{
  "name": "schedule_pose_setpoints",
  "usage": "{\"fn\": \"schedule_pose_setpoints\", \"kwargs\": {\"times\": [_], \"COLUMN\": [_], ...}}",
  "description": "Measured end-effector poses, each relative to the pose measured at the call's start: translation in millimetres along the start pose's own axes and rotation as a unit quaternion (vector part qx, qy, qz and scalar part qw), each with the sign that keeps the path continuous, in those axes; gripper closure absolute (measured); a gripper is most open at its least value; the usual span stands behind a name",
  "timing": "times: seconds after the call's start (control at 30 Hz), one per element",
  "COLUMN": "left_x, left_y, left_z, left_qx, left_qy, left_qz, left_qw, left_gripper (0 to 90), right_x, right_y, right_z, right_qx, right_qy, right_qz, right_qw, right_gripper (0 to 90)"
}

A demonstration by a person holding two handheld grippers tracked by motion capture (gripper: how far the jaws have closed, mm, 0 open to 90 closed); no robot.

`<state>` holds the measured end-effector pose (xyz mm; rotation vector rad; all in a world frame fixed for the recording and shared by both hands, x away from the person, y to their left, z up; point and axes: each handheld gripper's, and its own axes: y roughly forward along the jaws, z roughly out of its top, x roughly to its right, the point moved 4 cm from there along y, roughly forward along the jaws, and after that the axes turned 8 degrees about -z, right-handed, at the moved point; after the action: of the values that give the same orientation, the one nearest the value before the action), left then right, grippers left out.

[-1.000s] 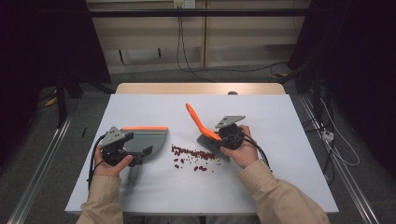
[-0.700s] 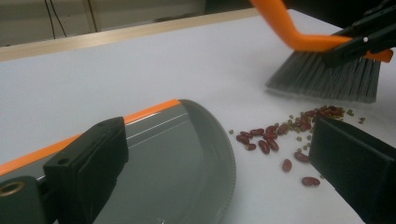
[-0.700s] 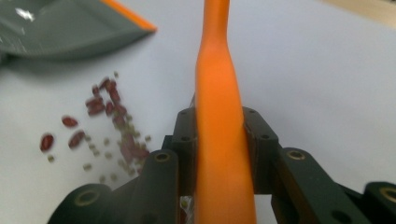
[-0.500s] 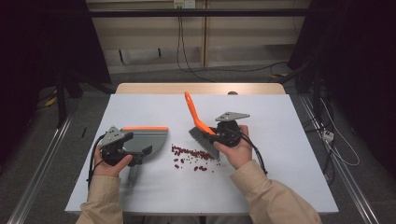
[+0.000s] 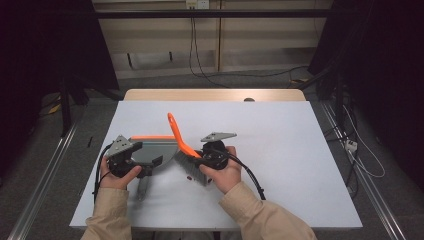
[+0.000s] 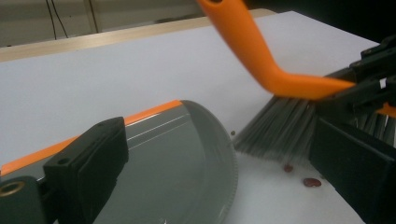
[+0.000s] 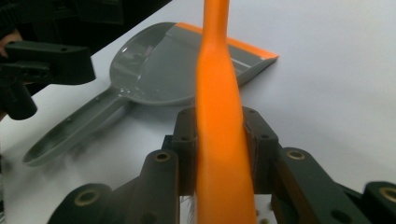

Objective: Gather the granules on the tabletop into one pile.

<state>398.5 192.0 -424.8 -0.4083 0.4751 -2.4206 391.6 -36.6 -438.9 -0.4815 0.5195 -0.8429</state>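
Observation:
A grey dustpan (image 5: 155,150) with an orange front lip lies flat on the white table (image 5: 300,150), its handle pointing toward the person. My left gripper (image 5: 151,166) is open over the pan's near side; in the left gripper view (image 6: 222,140) its jaws stand wide apart across the pan (image 6: 187,163). My right gripper (image 5: 198,159) is shut on the orange handle of a hand brush (image 7: 219,116). The grey bristles (image 6: 275,135) rest on the table right at the pan's mouth. A few small dark red bits (image 6: 310,182) lie beside the bristles.
A wooden strip (image 5: 215,95) runs along the table's far edge. Cables (image 5: 200,60) and metal rails (image 5: 40,185) lie on the floor around the table. The table's right half is bare white surface.
My right gripper has swept the brush leftward across the table to the dustpan's mouth. The scattered red bits are now mostly hidden by the bristles. The left gripper and dustpan have stayed put.

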Motion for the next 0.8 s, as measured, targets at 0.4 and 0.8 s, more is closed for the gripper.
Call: {"fn": "schedule_pose_setpoints", "kwargs": {"times": [0.4, 0.8], "left_x": [-0.1, 3.6], "left_y": [-0.2, 0.3], "left_z": [0.3, 1.1], "left_qx": [0.000, 0.001], "left_qy": [0.001, 0.004], "left_qz": [0.001, 0.000], "left_qw": [1.0000, 1.0000], "left_gripper": [4.6, 4.7], "right_x": [7.0, 33.5], "right_y": [6.4, -17.7], "right_z": [-15.0, -24.4], "right_qx": [-0.028, -0.028], "right_qy": [0.017, 0.036], "right_qz": [-0.015, -0.042], "right_qw": [0.9993, 0.9981], "right_gripper": [70.4, 70.4]}}
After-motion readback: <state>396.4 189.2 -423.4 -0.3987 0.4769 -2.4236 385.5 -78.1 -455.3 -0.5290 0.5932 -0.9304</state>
